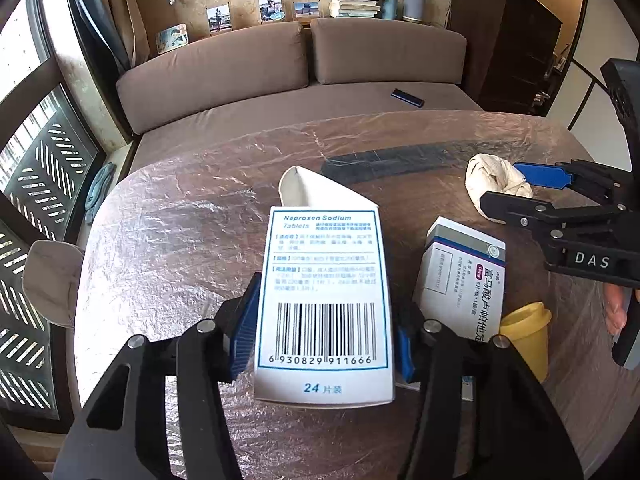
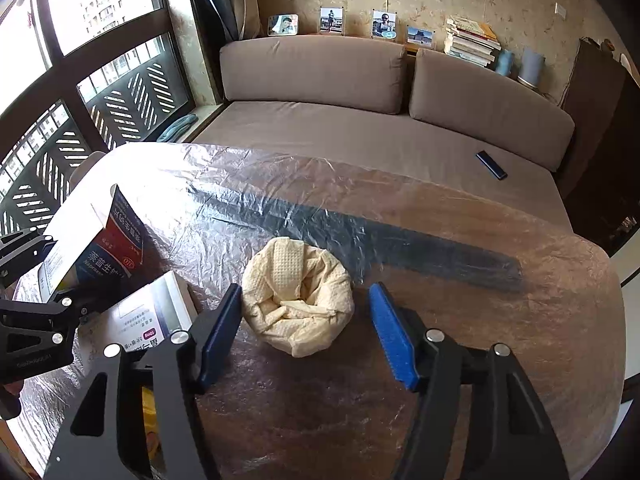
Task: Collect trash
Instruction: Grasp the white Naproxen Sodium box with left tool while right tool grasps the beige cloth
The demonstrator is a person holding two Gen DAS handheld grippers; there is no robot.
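Crumpled tissue (image 2: 298, 300) sits between the right gripper's (image 2: 306, 330) parted jaws.

Living room behind my worktable.
I see a brown sofa (image 2: 360, 128) with a dark remote (image 2: 491, 165) on it, framed photos (image 2: 384, 24), stacked books (image 2: 472, 42), and a plastic-covered table (image 2: 500, 320).
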